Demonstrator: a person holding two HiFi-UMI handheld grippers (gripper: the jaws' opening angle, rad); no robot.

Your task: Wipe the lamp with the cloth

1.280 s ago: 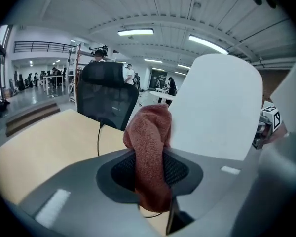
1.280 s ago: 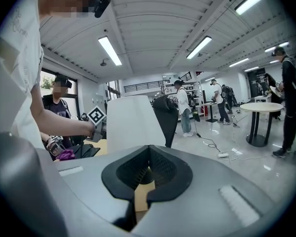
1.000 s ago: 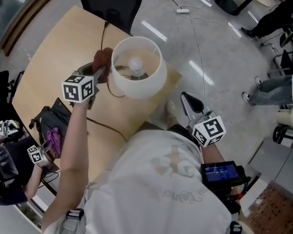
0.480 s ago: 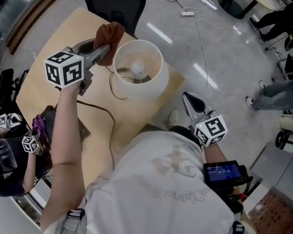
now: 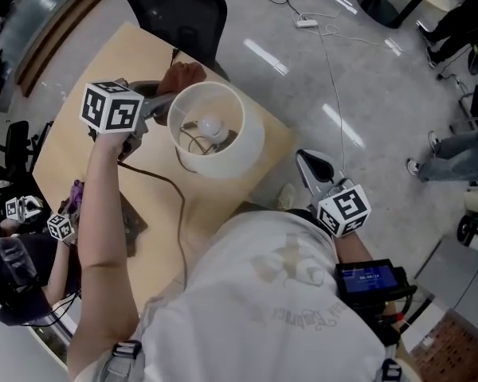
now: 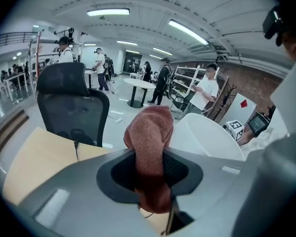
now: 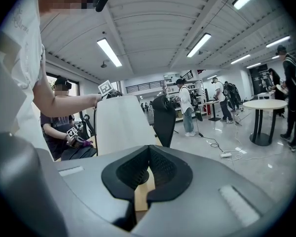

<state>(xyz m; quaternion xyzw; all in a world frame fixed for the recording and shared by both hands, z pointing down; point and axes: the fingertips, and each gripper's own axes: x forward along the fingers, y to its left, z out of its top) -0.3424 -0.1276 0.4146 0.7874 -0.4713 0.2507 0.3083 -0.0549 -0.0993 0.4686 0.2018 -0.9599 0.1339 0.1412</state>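
Observation:
The white lamp shade [image 5: 237, 146] stands on the pale wooden table [image 5: 80, 78], its bulb [image 5: 212, 126] showing from above. A reddish-brown cloth [image 5: 182, 76] is pinched in my left gripper [image 5: 169, 95] and sits against the shade's far-left upper rim. In the left gripper view the cloth [image 6: 150, 147] bulges out from between the jaws of the left gripper [image 6: 149, 174], with the shade [image 6: 202, 137] just to its right. My right gripper [image 5: 307, 159] hangs off the table's near-right edge, shut and empty; in the right gripper view the right gripper [image 7: 149, 154] faces the shade [image 7: 121, 125].
The lamp's cord [image 5: 171, 189] trails across the table toward me. A black office chair [image 5: 175, 6] stands behind the table. A seated person [image 5: 16, 269] with small marker cubes is at the table's left. Cables [image 5: 327, 46] lie on the floor to the right.
My left gripper has risen with the cloth from low beside the shade's left side up to its far-left rim. The right gripper has stayed where it was.

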